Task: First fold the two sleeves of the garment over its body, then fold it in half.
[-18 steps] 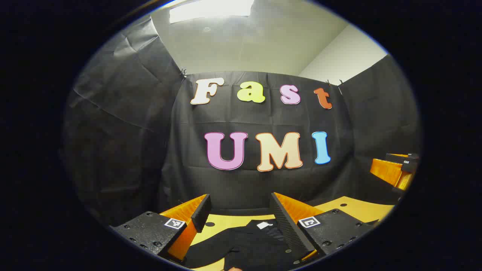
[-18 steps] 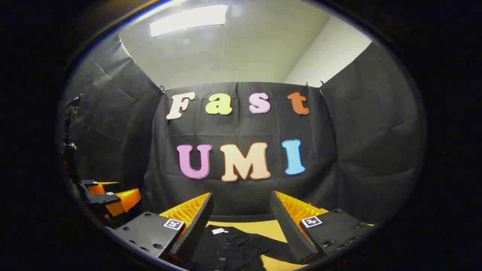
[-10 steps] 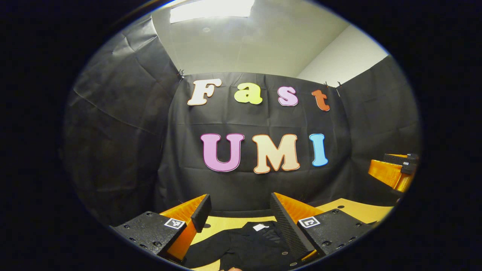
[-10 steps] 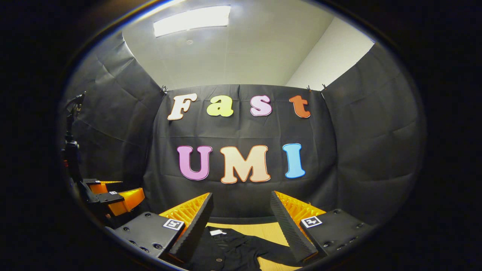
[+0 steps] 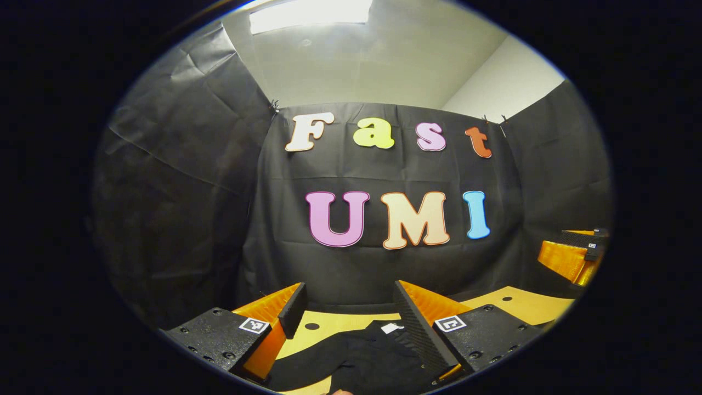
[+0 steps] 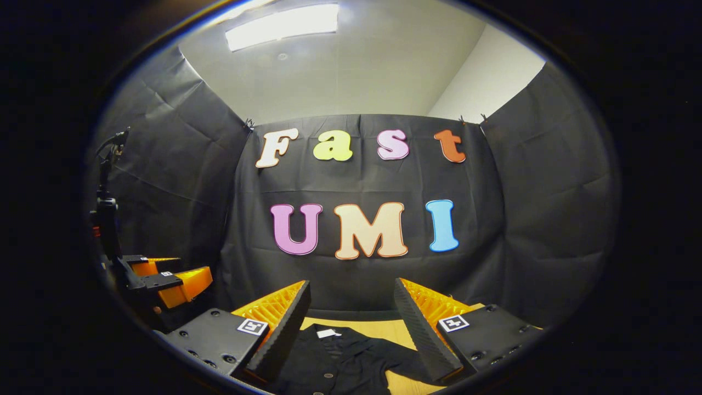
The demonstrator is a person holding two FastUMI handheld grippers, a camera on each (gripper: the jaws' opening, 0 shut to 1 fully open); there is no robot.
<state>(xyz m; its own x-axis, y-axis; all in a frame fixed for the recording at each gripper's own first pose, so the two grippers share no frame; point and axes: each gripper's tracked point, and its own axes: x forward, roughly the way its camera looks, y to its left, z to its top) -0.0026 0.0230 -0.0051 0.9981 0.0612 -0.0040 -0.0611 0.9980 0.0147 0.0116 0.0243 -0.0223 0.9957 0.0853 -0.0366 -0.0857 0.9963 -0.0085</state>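
A black garment (image 5: 356, 359) with a white neck label lies flat on the wooden table (image 5: 521, 304), low in the left gripper view. In the right gripper view the same garment (image 6: 340, 362) shows its buttons and one sleeve reaching right. My left gripper (image 5: 351, 299) hangs open above the garment, holding nothing. My right gripper (image 6: 351, 299) is open too, above the collar end, with nothing between its fingers. Each gripper also appears far off in the other's view: the right gripper (image 5: 576, 255) at the right edge, the left gripper (image 6: 164, 280) at the left edge.
Black cloth walls close the booth at the back and on both sides. A dark stand (image 6: 107, 214) rises at the left in the right gripper view. The tabletop (image 6: 395, 332) has small round holes (image 5: 311, 326).
Both views have shifted slightly; the back wall has drifted a little rightward. The garment lies as before and both grippers stay open.
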